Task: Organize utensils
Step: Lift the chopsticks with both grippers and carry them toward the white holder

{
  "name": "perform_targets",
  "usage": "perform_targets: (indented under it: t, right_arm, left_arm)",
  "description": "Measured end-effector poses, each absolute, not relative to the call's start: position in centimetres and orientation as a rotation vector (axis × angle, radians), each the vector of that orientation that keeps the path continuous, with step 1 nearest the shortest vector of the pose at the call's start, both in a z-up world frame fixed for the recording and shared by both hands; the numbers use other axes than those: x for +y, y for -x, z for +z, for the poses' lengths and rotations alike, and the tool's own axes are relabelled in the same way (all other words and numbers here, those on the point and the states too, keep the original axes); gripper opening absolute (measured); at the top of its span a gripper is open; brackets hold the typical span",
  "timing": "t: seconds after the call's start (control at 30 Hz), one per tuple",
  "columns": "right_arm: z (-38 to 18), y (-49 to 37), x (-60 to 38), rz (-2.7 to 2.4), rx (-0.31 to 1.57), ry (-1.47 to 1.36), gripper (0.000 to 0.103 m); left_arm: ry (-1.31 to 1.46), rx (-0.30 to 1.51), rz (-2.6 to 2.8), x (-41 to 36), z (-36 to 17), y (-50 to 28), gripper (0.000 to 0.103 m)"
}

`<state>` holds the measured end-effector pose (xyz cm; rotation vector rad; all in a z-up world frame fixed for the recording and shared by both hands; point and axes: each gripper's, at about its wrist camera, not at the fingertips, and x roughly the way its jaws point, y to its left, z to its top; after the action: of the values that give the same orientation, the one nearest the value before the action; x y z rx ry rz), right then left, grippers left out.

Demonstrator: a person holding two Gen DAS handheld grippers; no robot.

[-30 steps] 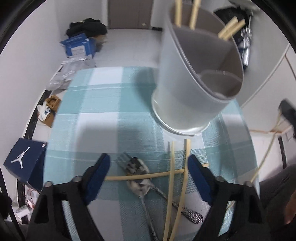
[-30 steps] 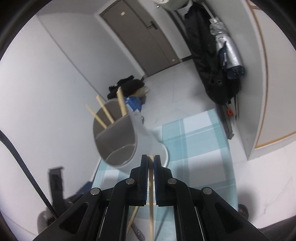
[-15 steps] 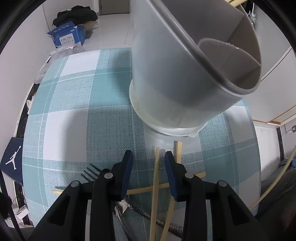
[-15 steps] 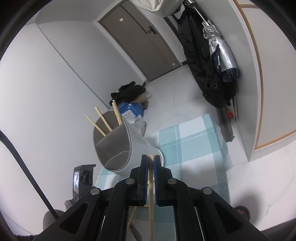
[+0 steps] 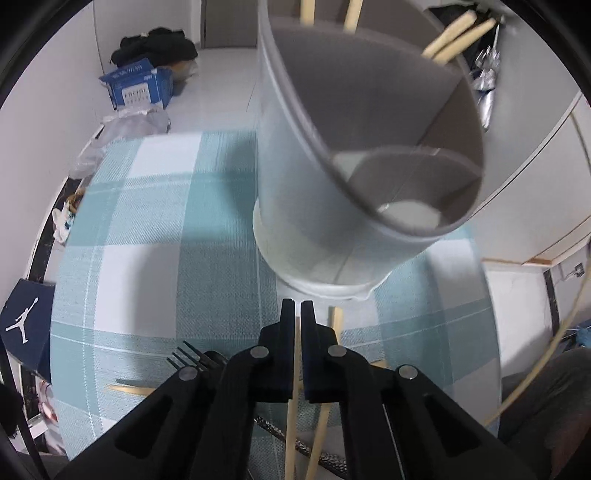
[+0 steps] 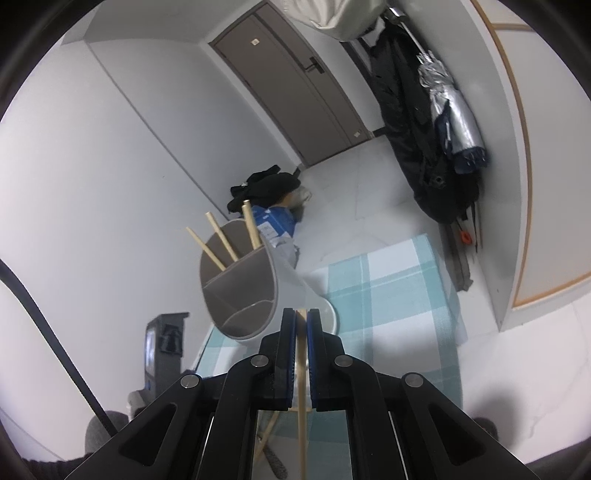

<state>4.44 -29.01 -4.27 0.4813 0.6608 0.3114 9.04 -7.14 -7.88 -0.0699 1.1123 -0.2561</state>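
A grey divided utensil holder [image 5: 354, 155] stands on the teal checked tablecloth [image 5: 155, 258], with several wooden chopsticks [image 5: 458, 33] in its back compartment. My left gripper [image 5: 297, 314] is shut on a wooden chopstick [image 5: 291, 417] just in front of the holder's base. Another chopstick [image 5: 334, 325] lies beside it, one more [image 5: 127, 389] crosses under the gripper, and a fork [image 5: 184, 356] lies to the left. My right gripper [image 6: 301, 321] is shut on a chopstick [image 6: 302, 413], held above the table to the right of the holder [image 6: 243, 291].
On the floor left of the table lie a blue carton [image 5: 138, 88], plastic bags [image 5: 125, 129] and a navy shoebox [image 5: 24, 325]. A patterned metal handle [image 5: 317, 454] lies under the chopsticks. Coats and an umbrella [image 6: 450, 118] hang by the door on the right.
My left gripper closed from wide open onto a chopstick on the cloth and moved towards the holder. My right gripper rose slightly with its chopstick still held.
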Motion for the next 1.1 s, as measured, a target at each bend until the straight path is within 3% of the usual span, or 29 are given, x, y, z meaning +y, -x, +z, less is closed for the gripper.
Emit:
perform_targets:
  t: [0.2,0.33,0.4,0.63,0.77,0.83,1.1]
  right_arm:
    - [-4.2,-4.0,-28.3,0.316,0.656,-0.472,0.005]
    - [-4.1,-3.7,-28.0,0.319,0.653,-0.47,0.005]
    - [-4.1,-3.6,-28.0,0.316,0.649,-0.464,0.005]
    - [-4.0,-3.7,-28.5,0.307,0.645,-0.472,0.005]
    - [-3.9,-3.6,-28.6,0.309,0.641,-0.478,0.005]
    - [-3.8,-3.6,-28.6,0.311,0.641,-0.48,0.005]
    - [-3.5,-3.2,-28.0,0.313,0.627,-0.449,0.005]
  left_arm:
    - [0.103,1.147,-0.271,-6.5,-8.4,-8.9,0.002]
    - [0.094,1.199,-0.288,-7.1,-9.8,-10.7,0.029]
    - [0.072,1.188,-0.289,-7.4,-9.9,-10.6,0.034]
    - [0.034,1.236,-0.238,-7.8,-11.4,-11.5,0.033]
    - [0.007,1.243,-0.247,-8.3,-11.3,-11.7,0.005]
    - [0.012,1.246,-0.263,-8.3,-11.4,-12.0,0.002]
    - [0.034,1.107,-0.227,-7.2,-8.3,-10.8,0.001]
